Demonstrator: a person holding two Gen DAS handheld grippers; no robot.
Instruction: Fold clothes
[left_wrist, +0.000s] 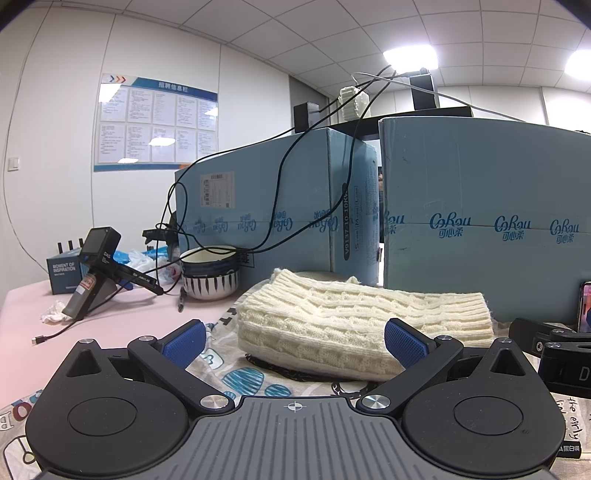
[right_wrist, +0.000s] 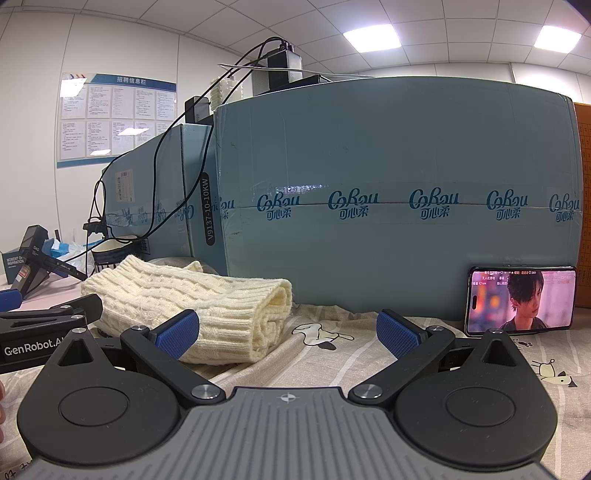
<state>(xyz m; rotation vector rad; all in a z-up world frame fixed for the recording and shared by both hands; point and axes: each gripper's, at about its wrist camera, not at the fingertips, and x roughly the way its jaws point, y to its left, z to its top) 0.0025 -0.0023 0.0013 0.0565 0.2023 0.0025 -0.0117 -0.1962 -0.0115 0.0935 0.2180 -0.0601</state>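
A cream cable-knit sweater (left_wrist: 343, 321) lies folded into a thick bundle on a patterned cloth (left_wrist: 251, 380), just in front of the blue boxes. My left gripper (left_wrist: 293, 341) is open, its blue pads (left_wrist: 184, 341) spread wide, with the near edge of the sweater between and just beyond them. In the right wrist view the same sweater (right_wrist: 192, 299) sits to the left, its rolled end facing me. My right gripper (right_wrist: 288, 332) is open over bare cloth, its left pad (right_wrist: 177, 332) in front of the sweater's end. The other gripper's black body (right_wrist: 48, 325) shows at far left.
Two large light-blue cartons (right_wrist: 388, 206) wall off the back. A phone (right_wrist: 521, 301) playing video leans on the right carton. A striped bowl (left_wrist: 210, 275), a black camera handle (left_wrist: 96, 269), cables and a small box (left_wrist: 62, 273) sit at left on a pink surface (left_wrist: 122, 321).
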